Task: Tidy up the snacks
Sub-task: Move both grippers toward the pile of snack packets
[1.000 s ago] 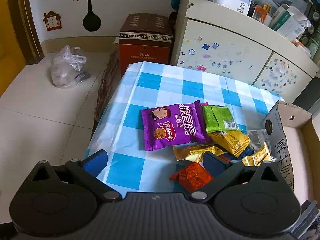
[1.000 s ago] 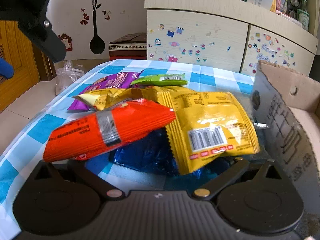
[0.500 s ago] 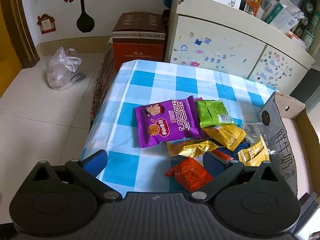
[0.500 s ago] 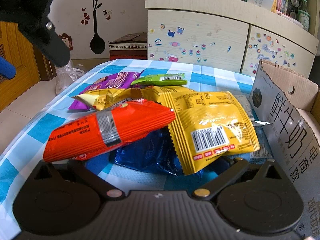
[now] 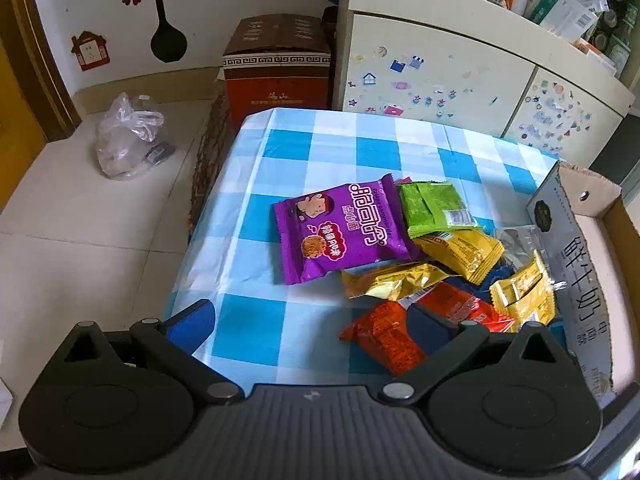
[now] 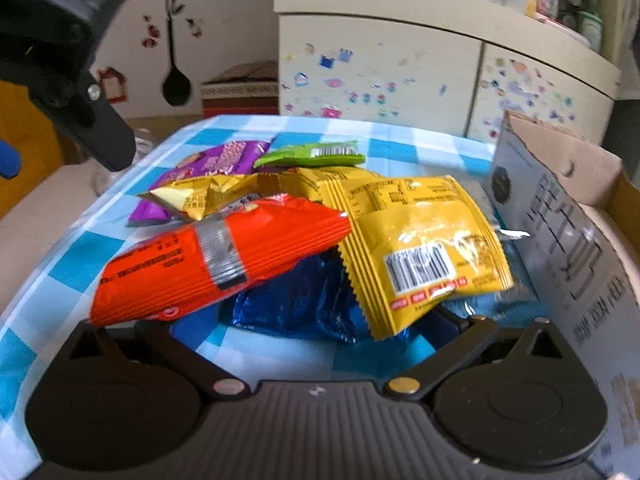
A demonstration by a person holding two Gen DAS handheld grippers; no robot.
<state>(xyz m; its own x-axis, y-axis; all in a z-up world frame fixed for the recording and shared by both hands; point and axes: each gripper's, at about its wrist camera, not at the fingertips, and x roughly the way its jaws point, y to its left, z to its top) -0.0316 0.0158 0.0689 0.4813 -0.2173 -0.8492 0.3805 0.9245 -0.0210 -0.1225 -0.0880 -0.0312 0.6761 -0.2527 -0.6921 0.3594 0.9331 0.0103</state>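
Observation:
A pile of snack packs lies on the blue-checked tablecloth. It holds a purple pack, a green pack, a gold pack and an orange pack. My left gripper hangs open above the table's near edge, its right finger over the orange pack. My right gripper is low at the pile and open. A blue pack lies between its arms. An orange pack and a yellow pack cover its fingertips.
An open cardboard box stands at the table's right edge, its printed wall beside the yellow pack. A sticker-covered cabinet is behind the table. A red carton and a plastic bag sit on the floor to the left.
The left gripper has drifted, so the pile sits slightly higher in its view. The right wrist view is now blurred and the box wall has shifted. Both grippers stay open.

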